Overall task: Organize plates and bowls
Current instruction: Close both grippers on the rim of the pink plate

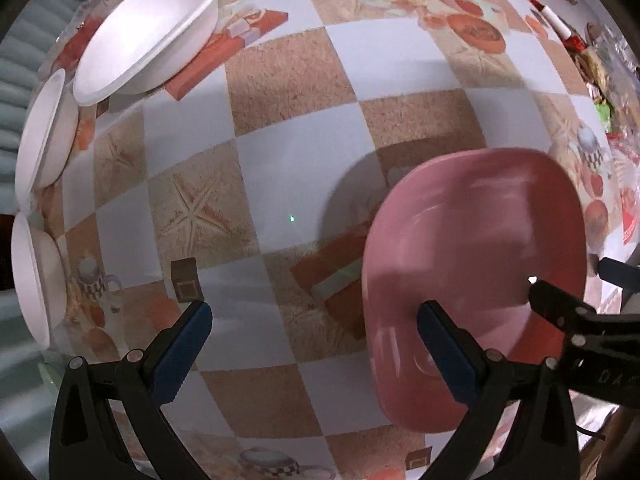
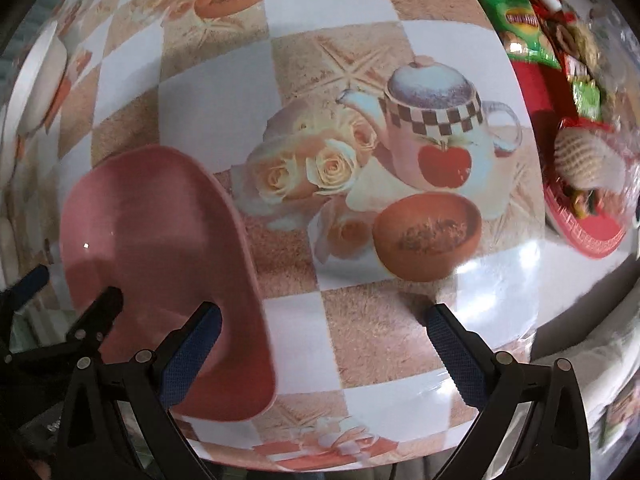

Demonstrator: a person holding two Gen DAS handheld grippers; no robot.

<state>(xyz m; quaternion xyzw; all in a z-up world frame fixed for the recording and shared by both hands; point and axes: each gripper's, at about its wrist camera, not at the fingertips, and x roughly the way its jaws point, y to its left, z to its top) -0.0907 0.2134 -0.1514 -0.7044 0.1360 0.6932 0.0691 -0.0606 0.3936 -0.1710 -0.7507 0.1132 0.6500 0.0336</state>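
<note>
A pink plate (image 1: 476, 280) lies on the patterned tablecloth (image 1: 288, 168); it also shows in the right wrist view (image 2: 160, 264). My left gripper (image 1: 316, 344) is open, its right finger (image 1: 444, 348) over the plate's near rim. My right gripper (image 2: 324, 348) is open, its left finger (image 2: 192, 352) over the plate's right part. Neither holds it. Three white bowls sit at the left edge: one far (image 1: 148, 28), one middle (image 1: 46, 132), one near (image 1: 34, 276).
A red tray (image 2: 576, 216) with snack packets and a woven ball stands at the table's right edge. A marker pen (image 1: 554, 20) lies at the far right. The table's front edge runs just below both grippers.
</note>
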